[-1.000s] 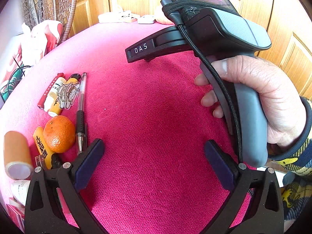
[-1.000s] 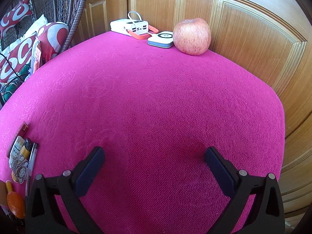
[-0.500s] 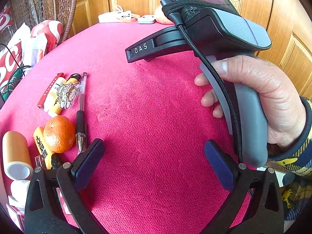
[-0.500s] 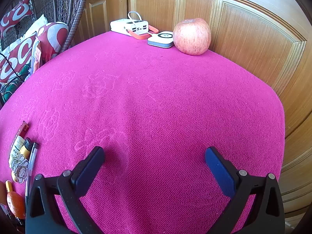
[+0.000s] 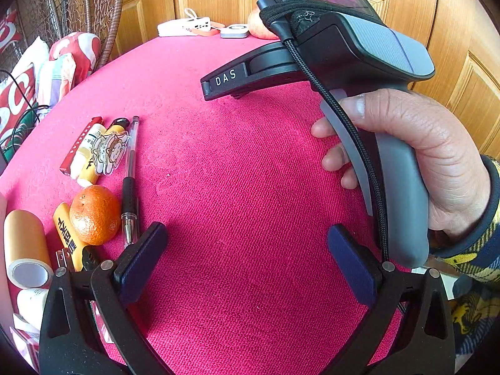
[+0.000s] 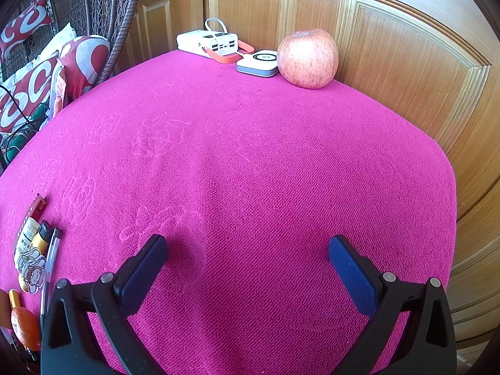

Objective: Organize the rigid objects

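In the left wrist view we see our left gripper (image 5: pixel 245 257) with its jaws wide apart and nothing between them, low over the pink cloth (image 5: pixel 243 187); an orange (image 5: pixel 94 214), a pen (image 5: pixel 129 181) and some small tubes (image 5: pixel 90 150) lie close together at the left, and a hand (image 5: pixel 415 162) holds the other tool's grey handle at the right. In the right wrist view our right gripper (image 6: pixel 248 267) also has its jaws wide apart and empty over the cloth, with an apple (image 6: pixel 307 58), a small white box (image 6: pixel 258 63) and a white power bank (image 6: pixel 207 42) at the far edge by the wooden door (image 6: pixel 406 62).
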